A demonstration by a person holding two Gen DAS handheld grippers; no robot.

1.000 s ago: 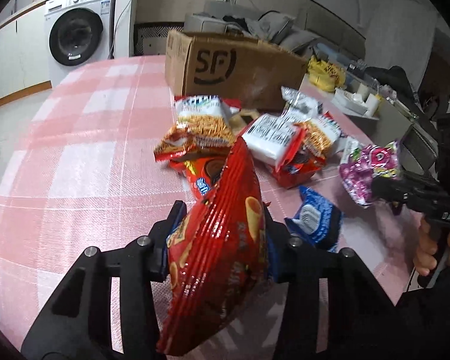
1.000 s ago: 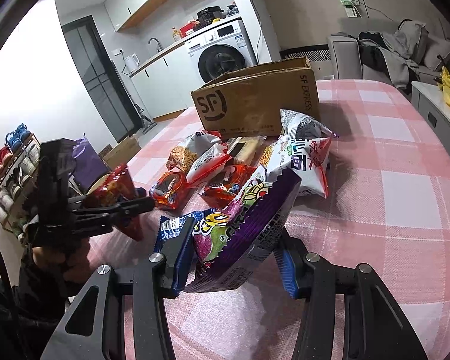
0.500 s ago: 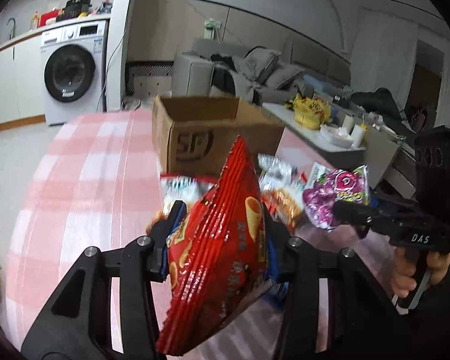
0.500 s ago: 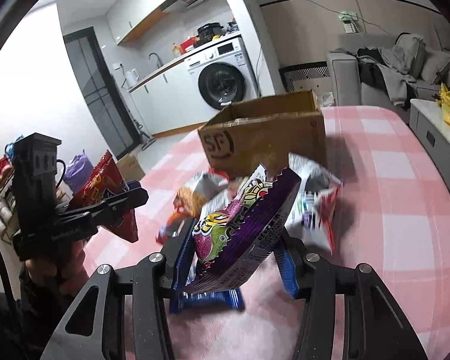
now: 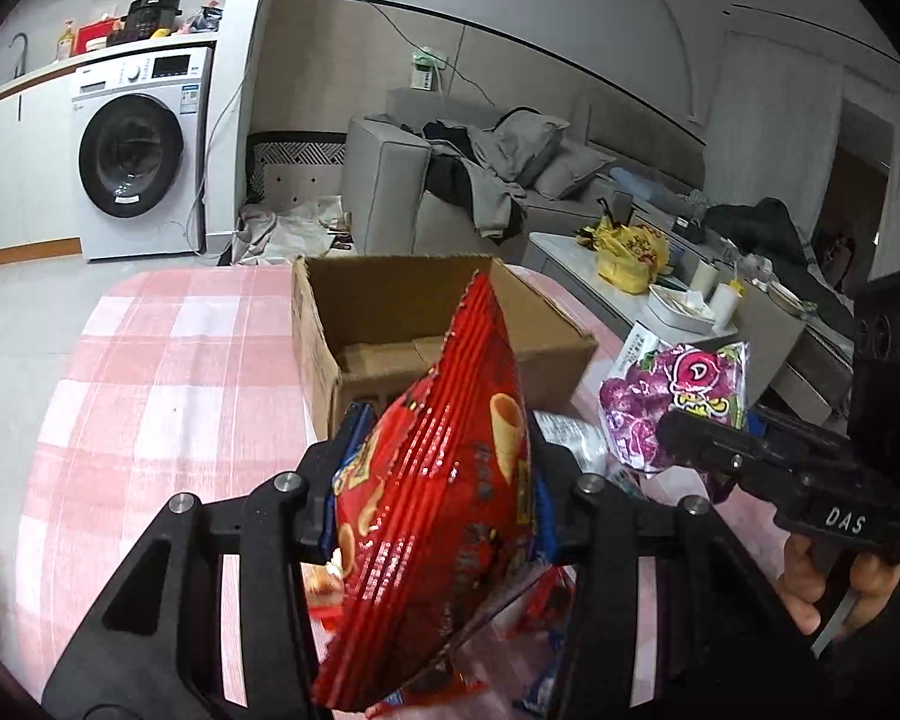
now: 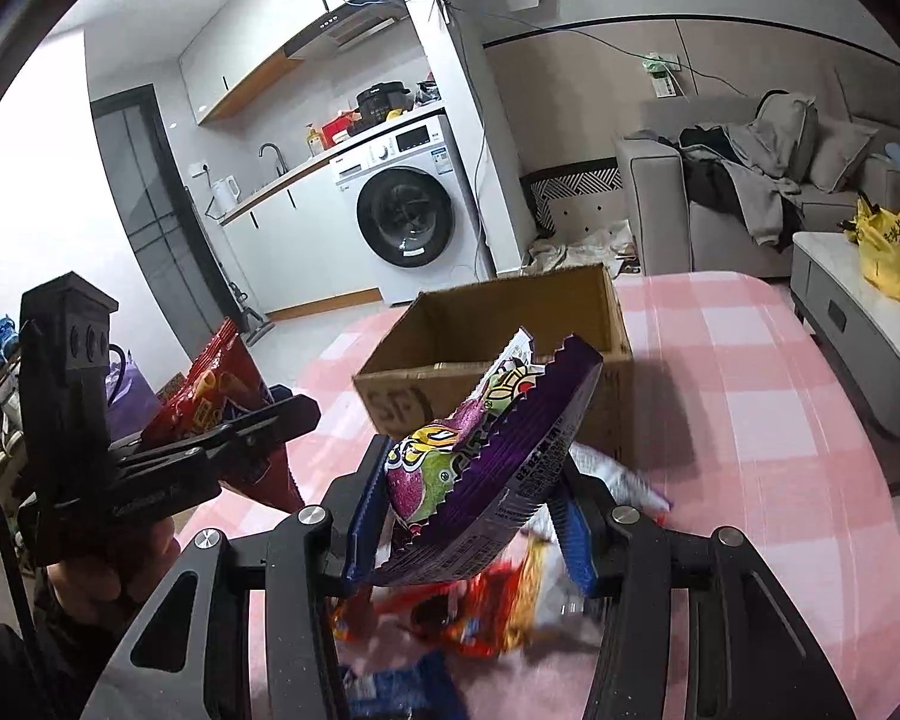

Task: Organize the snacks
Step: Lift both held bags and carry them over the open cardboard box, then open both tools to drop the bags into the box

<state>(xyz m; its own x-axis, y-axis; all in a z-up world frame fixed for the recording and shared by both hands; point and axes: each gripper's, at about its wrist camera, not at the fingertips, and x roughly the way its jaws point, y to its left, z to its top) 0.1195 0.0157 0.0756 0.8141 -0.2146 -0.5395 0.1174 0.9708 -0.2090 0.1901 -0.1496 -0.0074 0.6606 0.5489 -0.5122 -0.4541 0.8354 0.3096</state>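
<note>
The left hand-held gripper (image 5: pixel 435 480) pinches a red snack bag (image 5: pixel 432 510) between its two black fingers, held up above the counter (image 5: pixel 168 396). The bag stands nearly upright, glossy and ribbed with creases, printed with golden roll-shaped biscuits; its serrated top edge points toward the cardboard box (image 5: pixel 426 324). To the right of it, the right hand-held gripper (image 6: pixel 468 516) pinches a purple snack bag (image 6: pixel 486 456), also raised off the counter and tilted, its zigzag top edge leaning toward the same box. This bag is shiny purple with a cartoon face in green, yellow and pink, and a white panel of small print on its underside.

Below both grippers, nearer than the box, loose snack packets (image 6: pixel 486 606) in red, orange, white and blue lie blurred on the pink and white checked counter. The box sits open just beyond them, brown, with "SF" printed on its near side. Behind the box stand a white washing machine (image 5: pixel 138 150) to its left and a grey sofa (image 5: pixel 480 180) strewn with clothes.
</note>
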